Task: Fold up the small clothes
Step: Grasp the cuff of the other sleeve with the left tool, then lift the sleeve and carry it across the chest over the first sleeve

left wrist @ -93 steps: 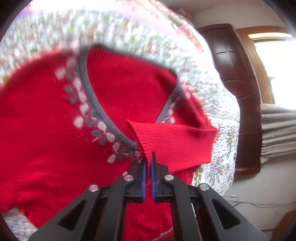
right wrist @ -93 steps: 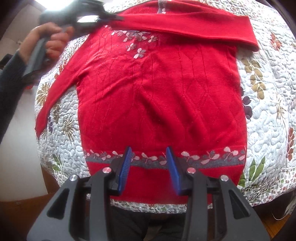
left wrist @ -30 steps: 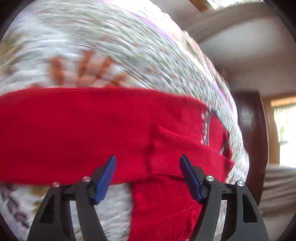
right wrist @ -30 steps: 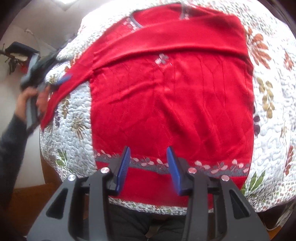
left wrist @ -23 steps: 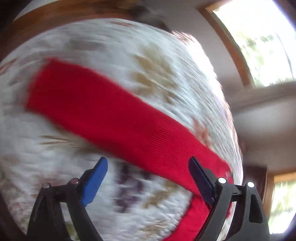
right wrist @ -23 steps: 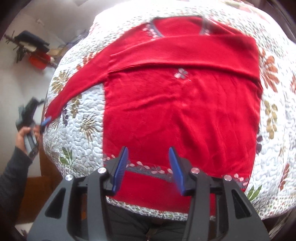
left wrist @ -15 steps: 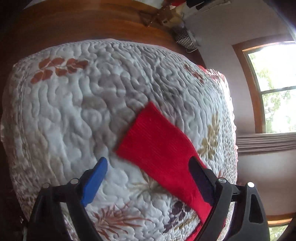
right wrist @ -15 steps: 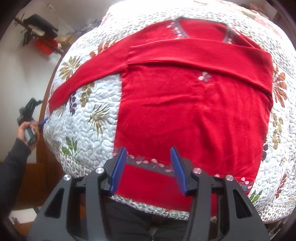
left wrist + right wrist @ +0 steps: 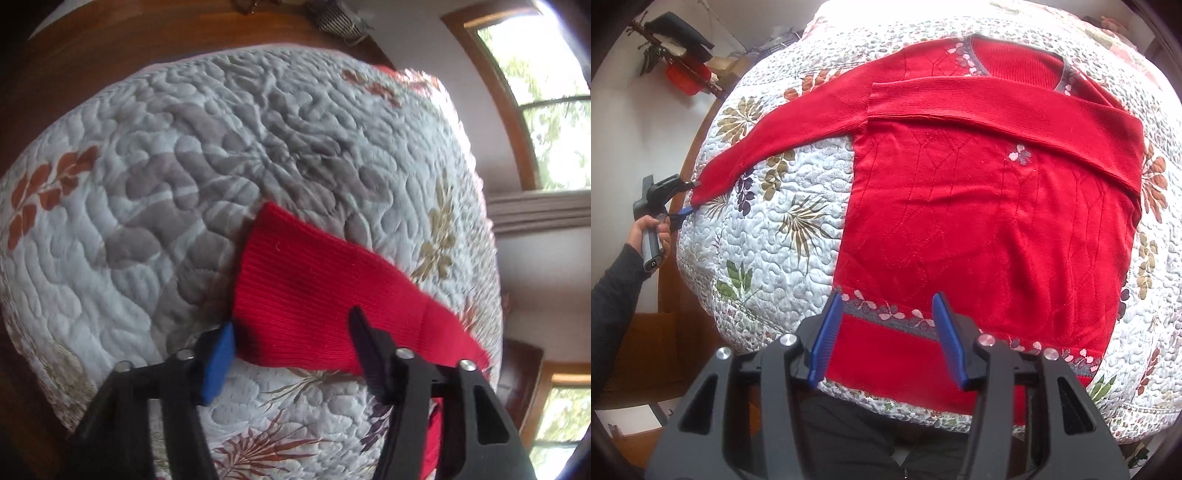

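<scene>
Red knit fills both views: a sweater (image 9: 979,221) lies flat, front up, on the quilted bedspread (image 9: 768,236). Nearest the sweater's hem, the right gripper (image 9: 886,332) hovers with its blue-padded jaws spread apart, holding nothing, over the patterned hem band. Beyond the hem, across the chest, one sleeve (image 9: 997,110) is already folded over the body. Farthest from the hem, the other sleeve (image 9: 783,136) stretches straight out from the shoulder to the sweater's left, its long axis running toward the bed edge. There the left gripper (image 9: 291,339) straddles the cuff (image 9: 295,295), fingers on either side but not closed on it. That hand is clearly the nearer one; the likely next move is pinching the cuff and carrying it back across the chest.
</scene>
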`<action>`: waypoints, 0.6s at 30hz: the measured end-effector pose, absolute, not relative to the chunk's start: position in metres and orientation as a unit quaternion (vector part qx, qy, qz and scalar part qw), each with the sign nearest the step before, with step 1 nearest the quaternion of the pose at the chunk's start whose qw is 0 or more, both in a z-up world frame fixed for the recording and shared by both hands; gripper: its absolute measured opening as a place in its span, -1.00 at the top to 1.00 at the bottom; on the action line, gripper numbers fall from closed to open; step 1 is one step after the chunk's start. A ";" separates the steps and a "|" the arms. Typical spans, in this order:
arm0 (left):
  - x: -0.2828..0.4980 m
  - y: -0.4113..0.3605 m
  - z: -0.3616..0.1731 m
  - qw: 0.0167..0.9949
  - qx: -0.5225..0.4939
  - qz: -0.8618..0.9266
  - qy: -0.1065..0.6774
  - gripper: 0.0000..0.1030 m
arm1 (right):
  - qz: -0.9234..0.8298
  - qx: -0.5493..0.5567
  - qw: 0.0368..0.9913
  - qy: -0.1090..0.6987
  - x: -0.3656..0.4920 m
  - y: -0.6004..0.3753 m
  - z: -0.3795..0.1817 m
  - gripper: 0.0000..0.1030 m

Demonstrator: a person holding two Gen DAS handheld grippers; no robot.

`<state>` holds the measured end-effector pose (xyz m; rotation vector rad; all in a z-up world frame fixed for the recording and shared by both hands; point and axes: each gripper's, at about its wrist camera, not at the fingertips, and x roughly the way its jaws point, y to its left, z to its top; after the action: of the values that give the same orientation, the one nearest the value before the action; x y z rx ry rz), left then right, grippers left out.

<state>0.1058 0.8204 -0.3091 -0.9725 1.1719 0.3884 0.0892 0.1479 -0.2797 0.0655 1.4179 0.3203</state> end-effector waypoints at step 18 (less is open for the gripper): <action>0.172 0.720 -0.140 0.827 -0.381 0.024 0.412 0.86 | 0.146 0.068 0.782 0.602 0.105 0.111 -0.239 0.02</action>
<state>0.1717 0.7195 -0.1396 -0.8100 0.8761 0.0507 0.1050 0.1106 -0.2392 0.1468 1.2996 0.3153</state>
